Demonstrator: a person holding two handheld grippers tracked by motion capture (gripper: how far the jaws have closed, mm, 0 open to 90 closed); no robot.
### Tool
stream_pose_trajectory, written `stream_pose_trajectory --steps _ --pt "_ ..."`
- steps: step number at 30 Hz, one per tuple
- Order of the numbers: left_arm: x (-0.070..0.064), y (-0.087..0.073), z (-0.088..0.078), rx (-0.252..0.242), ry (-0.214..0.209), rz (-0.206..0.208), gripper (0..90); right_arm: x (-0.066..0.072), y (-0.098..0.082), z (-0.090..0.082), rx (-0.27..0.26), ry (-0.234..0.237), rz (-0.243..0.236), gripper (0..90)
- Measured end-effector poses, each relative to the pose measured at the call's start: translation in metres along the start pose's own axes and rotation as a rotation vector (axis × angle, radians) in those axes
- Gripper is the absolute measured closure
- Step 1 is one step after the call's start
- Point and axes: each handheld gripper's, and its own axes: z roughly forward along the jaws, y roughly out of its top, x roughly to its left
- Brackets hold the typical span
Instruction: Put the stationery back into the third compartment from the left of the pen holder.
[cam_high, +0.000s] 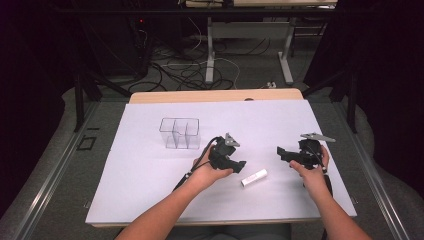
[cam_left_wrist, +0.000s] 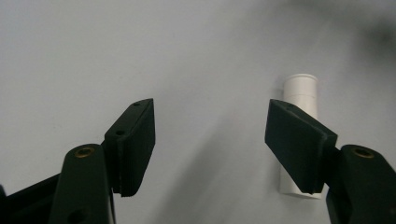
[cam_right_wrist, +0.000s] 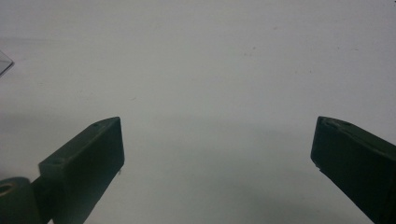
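Down on the white worktop (cam_high: 150, 165) lies a small white tube (cam_high: 254, 177), flat on its side, between the two hands and nearer the left one. The left tool (cam_high: 242, 165) hovers just beside it with its jaws apart; in the left gripper view the tube (cam_left_wrist: 301, 100) sits partly behind one jaw, not between the two, so nothing is gripped yet. The step in hand looks like the approach for a pick-up. Next, the tool would need to shift sideways until the tube lies between the pads, then close. The right tool (cam_high: 281, 151) waits well apart, jaws wide and empty. A clear compartment box (cam_high: 179, 133) stands farther back. No writing is readable on the tube.
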Motion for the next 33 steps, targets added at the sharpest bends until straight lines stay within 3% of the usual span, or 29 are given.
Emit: stream_pose_trajectory --steps 9,14,16,17,21,23,24,28,29,33 --pt "-0.017 -0.002 0.004 0.049 -0.060 0.023 36.8 0.000 0.000 0.001 -0.001 -0.001 -0.006 2.3" --pt "-0.024 -0.005 0.005 0.073 -0.062 0.037 41.5 0.000 0.000 0.001 0.001 -0.001 -0.004 2.3" --pt "-0.026 -0.007 0.005 0.082 -0.077 0.018 42.2 0.000 0.000 0.001 0.003 -0.001 0.003 2.3" --pt "-0.026 -0.008 0.005 0.083 -0.074 0.032 42.6 0.000 0.000 0.001 0.002 -0.001 -0.003 2.3" --pt "-0.028 -0.012 0.008 0.088 -0.089 0.016 44.9 0.000 0.000 0.001 0.004 0.001 -0.005 2.3" --pt "-0.030 -0.014 0.009 0.090 -0.096 -0.007 46.6 0.000 -0.001 0.001 0.006 0.001 -0.010 2.3" --pt "-0.030 -0.014 0.009 0.098 -0.092 0.007 47.6 0.000 -0.001 0.001 0.007 0.002 -0.009 2.3" --pt "-0.034 -0.015 0.011 0.119 -0.099 -0.014 51.5 0.000 -0.001 0.002 0.009 0.000 -0.012 2.3" --pt "-0.034 -0.015 0.011 0.129 -0.097 0.002 52.4 0.000 -0.001 0.002 0.009 0.000 -0.012 2.3" --pt "-0.038 -0.017 0.013 0.139 -0.103 -0.008 56.4 0.000 -0.001 0.002 0.009 0.001 -0.013 2.3"
